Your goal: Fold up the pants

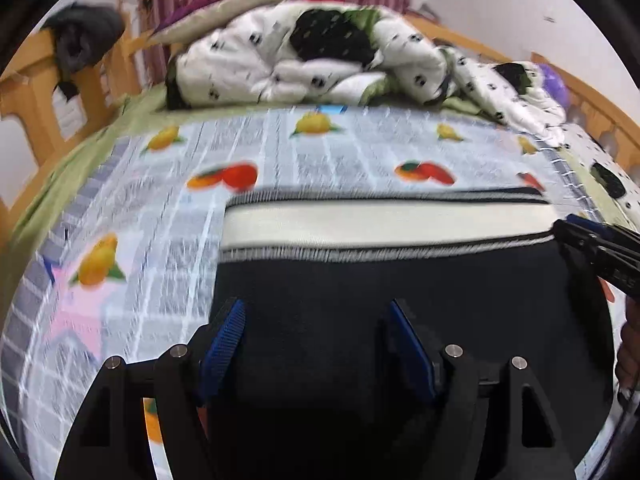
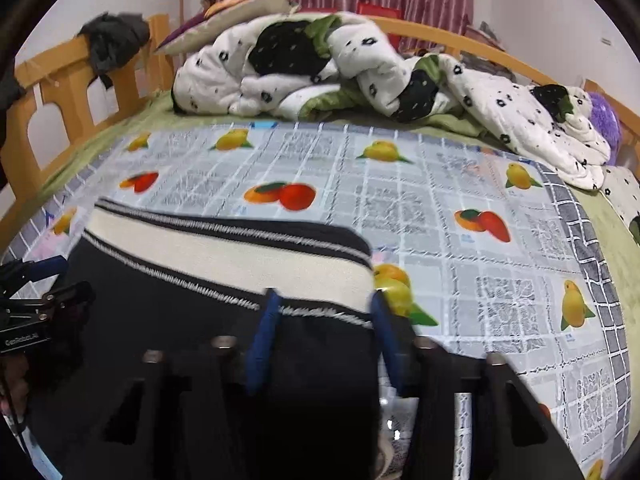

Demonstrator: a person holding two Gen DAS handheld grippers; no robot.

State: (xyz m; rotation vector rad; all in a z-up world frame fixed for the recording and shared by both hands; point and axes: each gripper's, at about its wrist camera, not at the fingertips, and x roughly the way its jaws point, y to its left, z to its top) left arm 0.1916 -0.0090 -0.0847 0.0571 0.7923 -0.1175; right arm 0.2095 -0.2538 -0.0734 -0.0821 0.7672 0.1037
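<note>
Black pants [image 1: 380,292] with cream band lie lower centre on fruit-print sheet [image 2: 460,216]. Left gripper [image 1: 316,344] and right gripper [image 2: 324,332] hover, jaws apart, holding nothing. Risk: uneven grabs skew the fold, or snag the sheet.

Two low wrist views close over the pants [image 1: 360,300] — bed [image 2: 460,208] shared

— How many garments lie on the fruit-printed grey checked sheet [image 2: 460,216]?
— One pair of black pants with a cream striped waistband [image 2: 224,248].
— And the bedding?
— One white black-flowered quilt [image 2: 360,76], one beige pillow [image 2: 224,20], one dark grey cloth on the wooden rail [image 2: 114,38].
— Grippers?
— Two.
</note>
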